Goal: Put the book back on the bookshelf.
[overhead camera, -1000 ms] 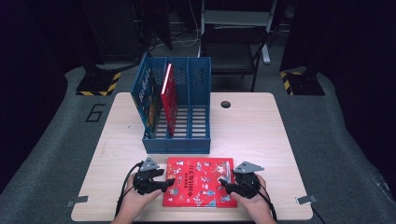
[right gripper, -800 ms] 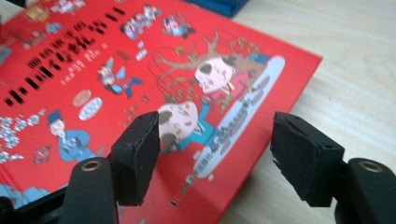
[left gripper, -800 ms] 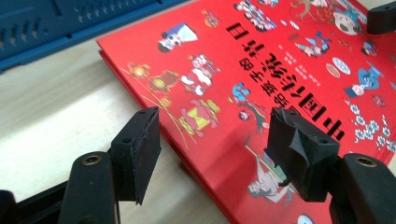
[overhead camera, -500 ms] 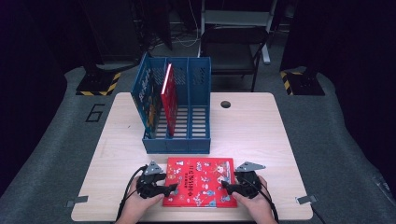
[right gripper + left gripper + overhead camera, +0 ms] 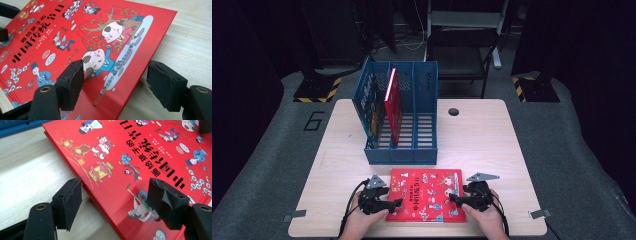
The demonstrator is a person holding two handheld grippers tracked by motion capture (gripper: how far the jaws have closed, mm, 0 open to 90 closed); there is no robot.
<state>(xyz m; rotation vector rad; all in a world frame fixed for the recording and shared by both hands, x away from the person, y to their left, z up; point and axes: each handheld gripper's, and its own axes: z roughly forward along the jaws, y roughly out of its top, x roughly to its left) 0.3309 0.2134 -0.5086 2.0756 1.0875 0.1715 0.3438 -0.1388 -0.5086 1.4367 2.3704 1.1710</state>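
A red picture book [image 5: 426, 194] is found lying flat on the wooden table [image 5: 482, 140], cover upward, just in front of the blue file rack [image 5: 401, 120] and near the table's front edge; a second red book [image 5: 392, 106] is seen standing upright in one of the rack's compartments, leaning slightly, and a blue illustrated book [image 5: 368, 107] is seen standing against the rack's left side.

The left gripper [image 5: 388, 204] is held at the book's left edge; in the left gripper view its jaws are observed spread wide, one pad [image 5: 68, 202] over the bare table beside the book and the other pad [image 5: 167, 201] over the cover [image 5: 140, 165], so that the book's edge is straddled; nothing is clamped.

The right gripper [image 5: 458, 200] is held at the book's right edge; in the right gripper view its jaws are likewise seen apart, one pad [image 5: 71, 83] over the printed cover [image 5: 75, 37] and the other pad [image 5: 166, 83] over the table beside the book; no grip is made; whether the pads touch the cover cannot be told.

Both grippers are held in a person's hands, which enter from the table's front edge.
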